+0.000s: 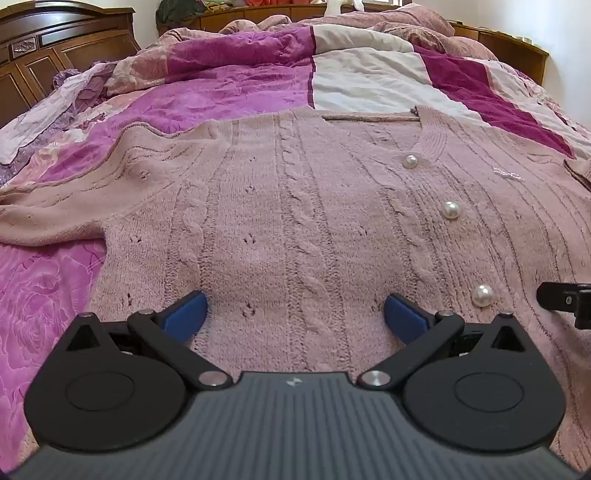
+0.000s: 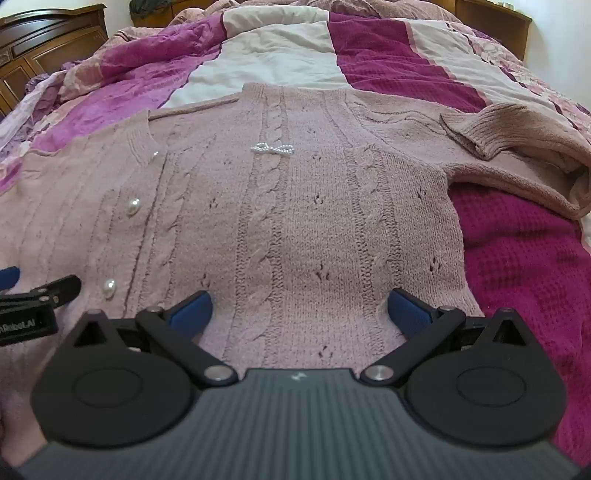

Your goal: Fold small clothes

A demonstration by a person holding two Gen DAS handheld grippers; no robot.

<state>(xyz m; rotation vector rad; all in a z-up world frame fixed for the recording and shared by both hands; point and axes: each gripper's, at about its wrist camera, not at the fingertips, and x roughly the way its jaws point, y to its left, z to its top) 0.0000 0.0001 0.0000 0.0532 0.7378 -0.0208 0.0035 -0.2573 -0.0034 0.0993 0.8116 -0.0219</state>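
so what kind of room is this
Most likely a home bedroom. The pink cardigan lies spread on a bed covered by a patchwork quilt, a carved wooden headboard stands at the left, and a wooden shelf with odds and ends runs behind the bed.

— Left wrist view, position? 
— Set low behind the left gripper (image 1: 295, 314), close over the hem end of the pink cardigan (image 1: 295, 206), facing up the bed toward the wooden headboard (image 1: 62, 55). 
— Right wrist view? 
— Same low, close stance behind the right gripper (image 2: 299, 314), facing the same way, set further right; the cardigan's folded sleeve (image 2: 509, 147) shows at its right. 
— Overlap? 
— Both views share the cardigan's button band with its pearl buttons (image 1: 483, 294), and the patchwork quilt (image 2: 288, 59) beyond. Each gripper appears at the edge of the other's view.
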